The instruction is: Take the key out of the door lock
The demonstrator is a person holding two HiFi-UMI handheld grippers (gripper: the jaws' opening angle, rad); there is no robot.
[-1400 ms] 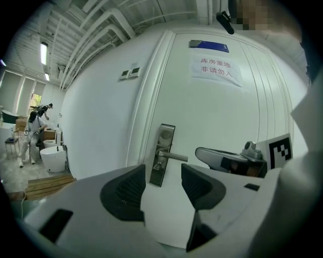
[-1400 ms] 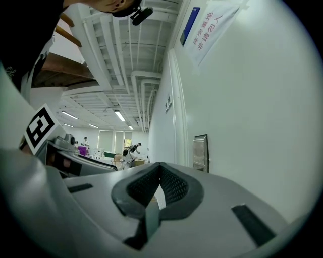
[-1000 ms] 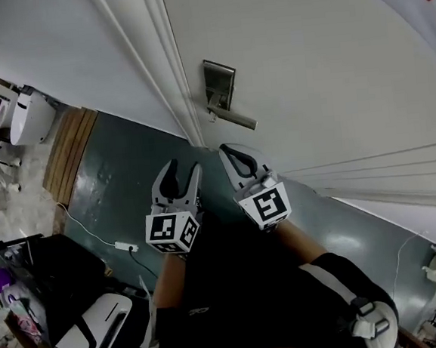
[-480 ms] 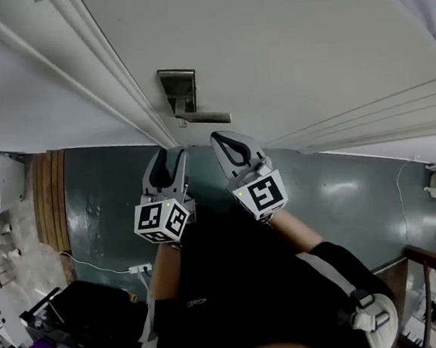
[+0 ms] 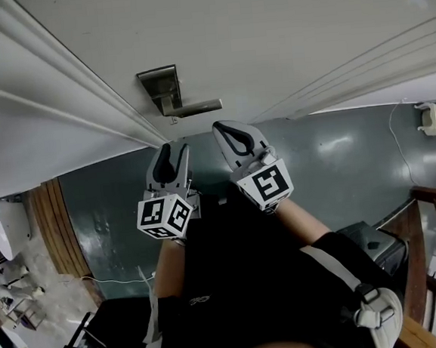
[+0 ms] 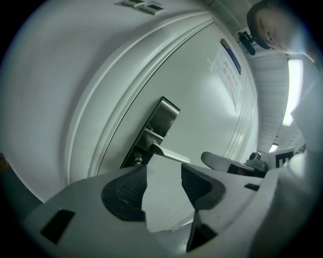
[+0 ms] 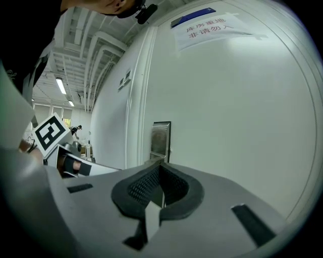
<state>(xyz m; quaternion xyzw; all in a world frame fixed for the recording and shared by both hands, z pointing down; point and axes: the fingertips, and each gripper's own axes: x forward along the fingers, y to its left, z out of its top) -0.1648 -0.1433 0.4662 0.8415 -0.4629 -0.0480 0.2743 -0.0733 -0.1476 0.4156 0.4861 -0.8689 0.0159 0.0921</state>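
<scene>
Ahead, lock plate [image 5: 157, 84] and lever handle [image 5: 198, 107].

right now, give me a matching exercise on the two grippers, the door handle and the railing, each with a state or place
Things:
1. left grey two-jaw gripper
2. right grey two-jaw gripper
3. silver metal lever door handle
4. brown wooden railing

States or places:
a. at the right edge of the head view
b. jaws together
c. mounted on the white door
d. jaws apart, nothing between them

Pairs: 1-d, 2-b, 3-c, 4-a
</scene>
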